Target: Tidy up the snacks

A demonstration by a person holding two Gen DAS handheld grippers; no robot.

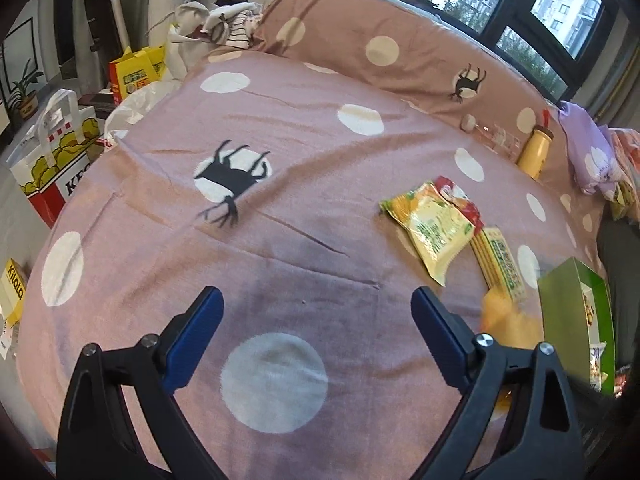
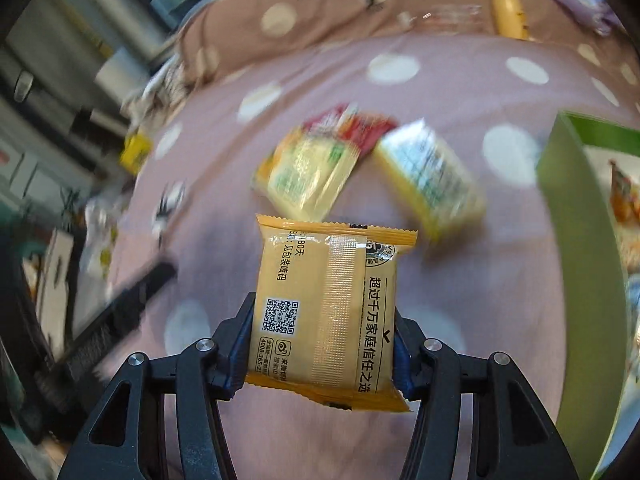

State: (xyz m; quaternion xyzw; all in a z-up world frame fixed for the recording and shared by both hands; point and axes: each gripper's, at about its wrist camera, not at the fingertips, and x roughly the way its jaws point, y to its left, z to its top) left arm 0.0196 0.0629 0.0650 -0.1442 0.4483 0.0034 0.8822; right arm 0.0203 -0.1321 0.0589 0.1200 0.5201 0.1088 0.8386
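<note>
My right gripper (image 2: 322, 320) is shut on an orange snack packet (image 2: 326, 308) and holds it above the pink dotted bedspread (image 2: 460, 92). Beyond it lie a yellow-green packet (image 2: 308, 172), a red packet (image 2: 356, 126) and a yellow packet (image 2: 430, 178), all blurred. A green box (image 2: 580, 248) stands open at the right. My left gripper (image 1: 316, 320) is open and empty over the bedspread (image 1: 280, 264). In the left wrist view the yellow-green packet (image 1: 434, 226), red packet (image 1: 460, 196), yellow bar packet (image 1: 502, 264) and green box (image 1: 568, 312) lie to its right, with a blurred orange shape (image 1: 508, 320) beside the box.
A yellow bottle (image 1: 534, 152) and a clear bottle (image 1: 496, 136) lie by the dotted pillow (image 1: 380, 48). A purple bag (image 1: 592, 152) sits far right. Shopping bags (image 1: 60, 160) and a yellow-red box (image 1: 136, 72) stand on the floor at the left. Windows are behind.
</note>
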